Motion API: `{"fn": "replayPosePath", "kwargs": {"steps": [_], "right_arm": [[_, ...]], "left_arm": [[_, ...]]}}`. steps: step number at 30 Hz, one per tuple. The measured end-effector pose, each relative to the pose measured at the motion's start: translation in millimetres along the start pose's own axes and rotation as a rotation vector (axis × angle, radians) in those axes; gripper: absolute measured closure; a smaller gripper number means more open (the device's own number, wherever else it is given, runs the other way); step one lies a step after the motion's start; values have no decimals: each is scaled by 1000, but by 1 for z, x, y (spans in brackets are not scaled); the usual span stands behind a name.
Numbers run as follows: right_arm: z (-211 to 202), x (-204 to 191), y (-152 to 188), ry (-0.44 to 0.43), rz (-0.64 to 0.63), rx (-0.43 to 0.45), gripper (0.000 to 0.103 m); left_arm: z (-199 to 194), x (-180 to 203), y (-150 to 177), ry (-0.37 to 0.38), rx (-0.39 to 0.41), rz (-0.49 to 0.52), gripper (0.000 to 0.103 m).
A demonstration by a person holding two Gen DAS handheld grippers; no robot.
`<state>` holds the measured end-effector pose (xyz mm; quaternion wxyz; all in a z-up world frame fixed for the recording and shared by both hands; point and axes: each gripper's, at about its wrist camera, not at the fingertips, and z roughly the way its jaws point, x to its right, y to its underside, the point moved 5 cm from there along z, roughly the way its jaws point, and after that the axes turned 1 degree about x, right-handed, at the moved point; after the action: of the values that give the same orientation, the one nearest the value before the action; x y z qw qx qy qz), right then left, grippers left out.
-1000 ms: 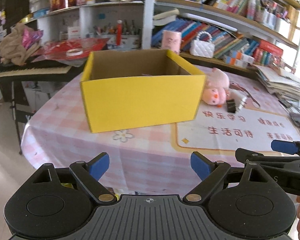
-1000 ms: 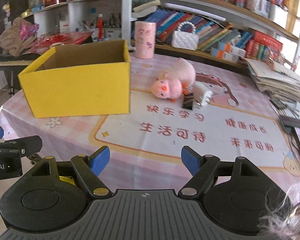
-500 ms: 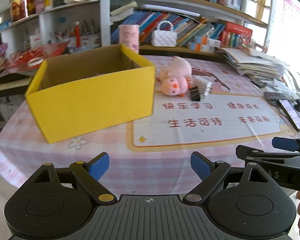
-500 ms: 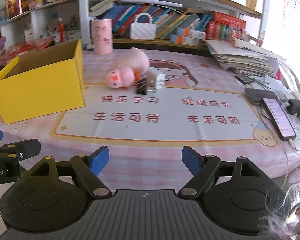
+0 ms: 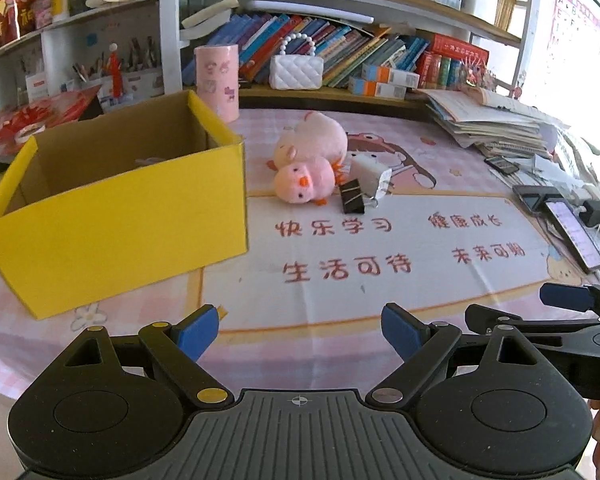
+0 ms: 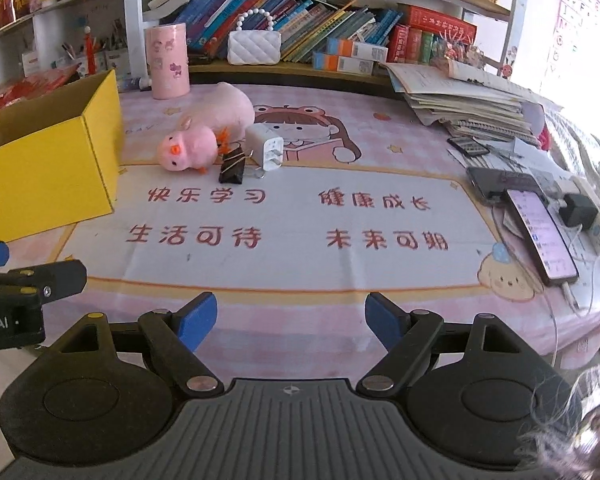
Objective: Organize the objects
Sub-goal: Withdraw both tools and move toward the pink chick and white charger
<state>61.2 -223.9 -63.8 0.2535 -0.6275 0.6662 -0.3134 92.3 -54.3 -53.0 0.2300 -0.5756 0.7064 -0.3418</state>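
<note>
Your left gripper hovers over the near edge of the desk with its jaws spread wide and nothing between them. Your right gripper hangs just beside it, also spread and bare, its blue pads clear of everything.

Ahead and to the left of your left gripper stands the yellow box, open at the top. Past its right corner, well ahead of both grippers, lies the pink plush chick, on its side against a larger pink plush. Touching the chick's right side sits a black binder clip, and just behind the clip a white charger plug.

Far to the right of your right gripper, a phone lies with its screen lit, beside a stack of papers.
</note>
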Motion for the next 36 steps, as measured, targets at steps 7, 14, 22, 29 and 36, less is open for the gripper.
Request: {"fn": "replayPosePath", "kwargs": {"steps": [7, 14, 22, 29, 36], "right_arm": [[25, 18, -21, -18, -21, -6, 22], [56, 35, -44, -50, -49, -8, 22], [86, 55, -67, -111, -59, 9, 25], [112, 57, -92, -230, -63, 49, 37], [147, 49, -125, -330, -104, 90, 47]], "left_arm": [[23, 14, -18, -18, -3, -15, 12], [51, 28, -35, -53, -5, -39, 12], [73, 43, -50, -93, -12, -49, 13], [90, 54, -59, -127, -34, -32, 13], [100, 57, -69, -174, -33, -23, 13]]}}
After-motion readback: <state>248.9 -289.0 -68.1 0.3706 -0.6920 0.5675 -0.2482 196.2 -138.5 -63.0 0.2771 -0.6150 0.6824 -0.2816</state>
